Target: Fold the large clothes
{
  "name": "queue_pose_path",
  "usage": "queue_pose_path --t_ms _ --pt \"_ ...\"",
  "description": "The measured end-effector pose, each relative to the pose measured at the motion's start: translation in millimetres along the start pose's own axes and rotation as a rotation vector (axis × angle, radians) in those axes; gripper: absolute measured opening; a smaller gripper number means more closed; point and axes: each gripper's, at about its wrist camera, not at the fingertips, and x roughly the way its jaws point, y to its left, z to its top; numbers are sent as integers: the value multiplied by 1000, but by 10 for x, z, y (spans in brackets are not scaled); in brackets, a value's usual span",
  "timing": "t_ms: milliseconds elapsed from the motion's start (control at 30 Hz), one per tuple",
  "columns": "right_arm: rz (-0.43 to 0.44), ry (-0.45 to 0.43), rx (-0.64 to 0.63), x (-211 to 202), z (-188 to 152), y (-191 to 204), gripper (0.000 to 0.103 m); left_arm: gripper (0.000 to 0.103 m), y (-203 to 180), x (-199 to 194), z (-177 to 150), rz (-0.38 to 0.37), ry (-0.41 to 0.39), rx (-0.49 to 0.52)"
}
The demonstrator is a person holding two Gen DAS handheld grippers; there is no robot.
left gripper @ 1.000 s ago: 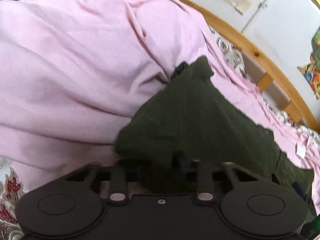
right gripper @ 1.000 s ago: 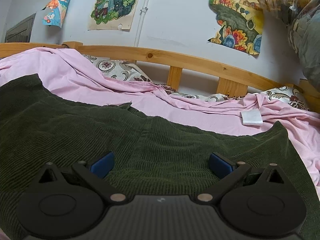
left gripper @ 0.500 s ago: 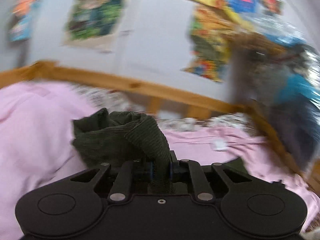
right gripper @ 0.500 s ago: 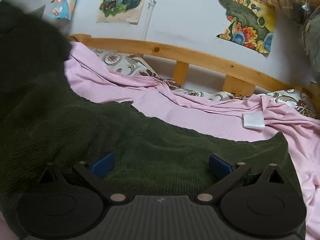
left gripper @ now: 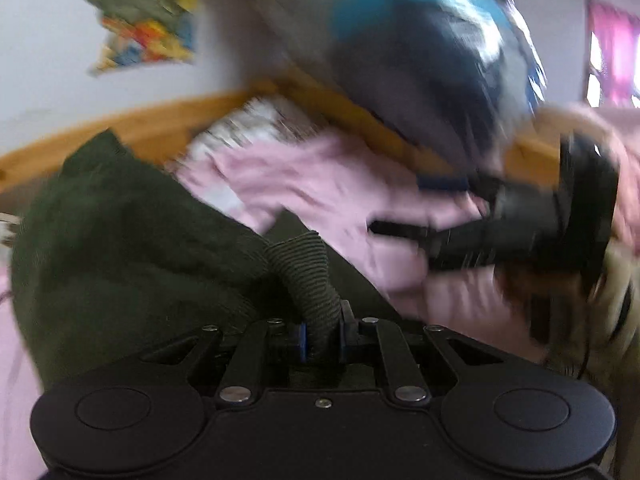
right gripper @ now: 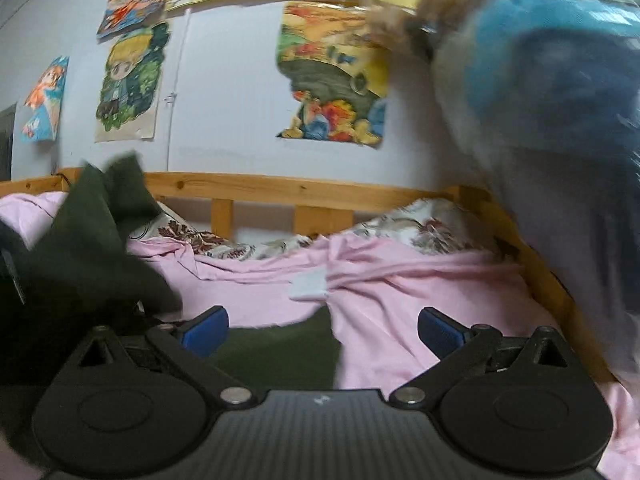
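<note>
Posters (right gripper: 332, 80) fill only right view; left gripper (left gripper: 322, 338) pinches green garment (left gripper: 120, 240).

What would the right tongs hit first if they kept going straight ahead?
Probably the pink sheet on the bed. The open right tongs point low across it; depth is unclear, and the wooden rail lies beyond.

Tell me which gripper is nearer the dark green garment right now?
Left. The left gripper has its jaws clamped on a ribbed edge of the dark green garment. The right gripper hangs open just above the cloth, gripping nothing.
</note>
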Motion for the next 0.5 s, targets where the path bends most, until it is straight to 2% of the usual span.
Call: queue_pose_path --t_ms 100,200,267,300,500 --pt "117 24 60 -17 27 -187 103 14 -19 113 -144 -32 27 14" --pt "312 72 139 180 157 -296 103 14 -28 124 -218 -28 30 33" --pt "423 71 188 352 273 -288 103 14 -39 120 -220 -26 30 41" --pt "493 101 208 516 357 -256 103 14 -42 120 -221 -26 29 41" --pt "706 240 321 1422 736 4 103 14 -67 84 -248 -14 20 52"
